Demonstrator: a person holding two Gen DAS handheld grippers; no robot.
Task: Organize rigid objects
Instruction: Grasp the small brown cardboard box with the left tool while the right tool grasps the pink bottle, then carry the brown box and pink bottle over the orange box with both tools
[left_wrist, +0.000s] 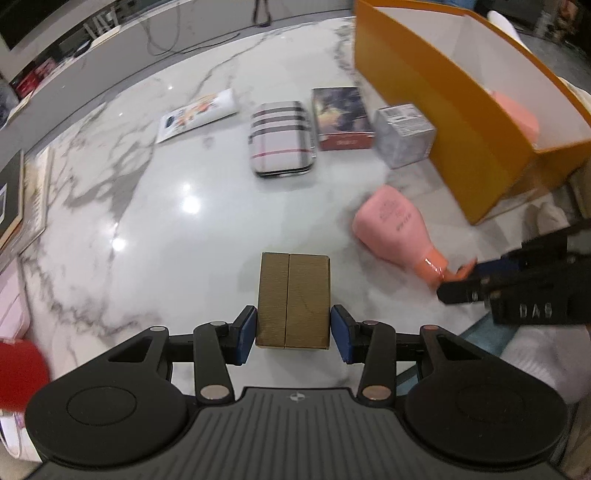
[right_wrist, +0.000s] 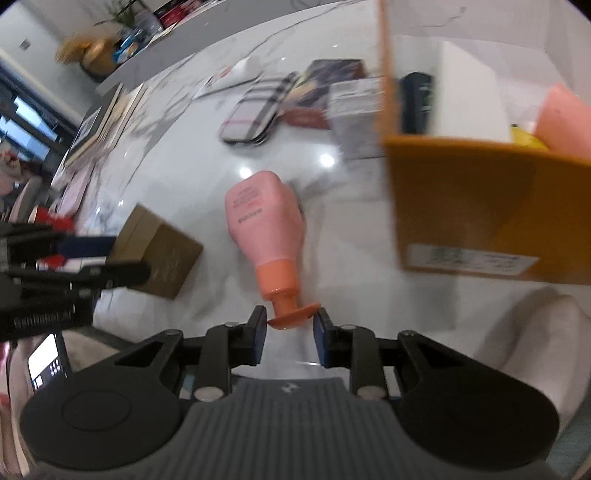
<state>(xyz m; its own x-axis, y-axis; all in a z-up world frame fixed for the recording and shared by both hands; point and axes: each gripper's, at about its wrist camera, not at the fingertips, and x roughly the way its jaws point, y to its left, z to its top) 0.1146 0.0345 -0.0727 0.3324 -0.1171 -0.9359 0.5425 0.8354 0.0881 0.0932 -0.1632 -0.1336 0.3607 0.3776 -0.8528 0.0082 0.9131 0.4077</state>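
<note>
- I see one orange bin (right_wrist: 461, 206) on the tabletop (left_wrist: 177, 236), already holding things.
- One gold box (left_wrist: 293, 299), stiff and light I judge, sits clamped in my left hand-held gripper (left_wrist: 293, 328).
- One pink bottle (right_wrist: 264, 221) lies nearby, slippery; my right hand-held gripper (right_wrist: 290, 325) pinches its cap flange, though the neck looks surer.

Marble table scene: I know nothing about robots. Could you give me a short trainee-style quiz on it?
1. True or false: the pink bottle stands upright.
2. What does the left hand-held gripper clamp? A) gold box B) a mug C) a spoon
3. Fill in: the right hand-held gripper grips the bottle by its ____.

Key: 1 false, it lies on its side; 2 A; 3 cap.
</note>
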